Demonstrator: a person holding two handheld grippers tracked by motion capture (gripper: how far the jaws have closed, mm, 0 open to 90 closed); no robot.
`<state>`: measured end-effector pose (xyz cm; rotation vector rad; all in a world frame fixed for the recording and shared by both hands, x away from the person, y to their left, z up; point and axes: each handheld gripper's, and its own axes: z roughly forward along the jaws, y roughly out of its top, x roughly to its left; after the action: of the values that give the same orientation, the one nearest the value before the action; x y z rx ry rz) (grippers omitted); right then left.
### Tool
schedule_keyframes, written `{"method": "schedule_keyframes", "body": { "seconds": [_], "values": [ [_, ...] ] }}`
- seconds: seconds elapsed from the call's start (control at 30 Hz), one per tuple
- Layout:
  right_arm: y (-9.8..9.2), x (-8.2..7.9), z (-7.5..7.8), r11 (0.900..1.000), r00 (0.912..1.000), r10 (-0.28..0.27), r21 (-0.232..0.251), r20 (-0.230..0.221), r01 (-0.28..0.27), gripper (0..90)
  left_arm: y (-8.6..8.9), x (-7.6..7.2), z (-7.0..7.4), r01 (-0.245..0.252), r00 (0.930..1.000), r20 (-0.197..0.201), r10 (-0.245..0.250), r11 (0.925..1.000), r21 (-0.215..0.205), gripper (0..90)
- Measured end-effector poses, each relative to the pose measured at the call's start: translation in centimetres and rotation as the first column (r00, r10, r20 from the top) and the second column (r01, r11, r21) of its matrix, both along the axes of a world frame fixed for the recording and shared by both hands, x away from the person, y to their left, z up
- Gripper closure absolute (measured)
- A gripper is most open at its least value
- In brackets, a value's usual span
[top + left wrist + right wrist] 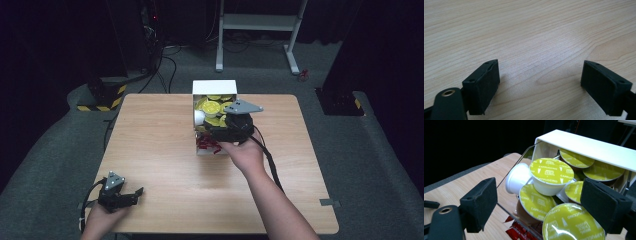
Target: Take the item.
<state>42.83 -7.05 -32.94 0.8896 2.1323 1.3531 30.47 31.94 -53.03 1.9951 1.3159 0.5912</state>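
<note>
yellow-lidded capsules (pixel 551 171) sit heaped in the white box (pixel 215 88) at the table's (pixel 165 150) far edge. right gripper (pixel 541 202) hovers spread over them, nothing gripped yet; left gripper (pixel 131 192) rests spread and empty, near corner.

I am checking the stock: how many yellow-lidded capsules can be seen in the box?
7 visible. One lies topmost, two sit under the white lid, one at the centre, one on the right, one nearest, one on its side. More may be hidden beneath.
</note>
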Motion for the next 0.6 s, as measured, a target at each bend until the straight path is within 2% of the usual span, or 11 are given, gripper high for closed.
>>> {"method": "schedule_keyframes", "body": {
  "seconds": [0.2, 0.43, 0.6],
  "values": [
    [0.3, 0.9, 0.0, 1.0, 0.9998, 0.005, 0.009, -0.021, -0.004, 16.9, 0.0, 0.0, 0.0, 0.001, 1.0, 0.0, -0.001, 1.0, 0.001, 16.0],
    [1.2, 1.7, 0.0, 0.999, 0.9995, -0.021, -0.029, -0.024, 0.02, 16.5, 0.0, 0.0, 0.0, 0.001, 1.0, 0.0, -0.001, 1.0, -0.001, 15.9],
    [1.7, 2.3, -0.1, 0.999, 0.999, -0.028, -0.031, -0.036, 0.027, 16.9, 0.0, 0.0, 0.0, 0.001, 1.0, -0.001, -0.001, 1.0, -0.006, 15.9]
  ]
}}
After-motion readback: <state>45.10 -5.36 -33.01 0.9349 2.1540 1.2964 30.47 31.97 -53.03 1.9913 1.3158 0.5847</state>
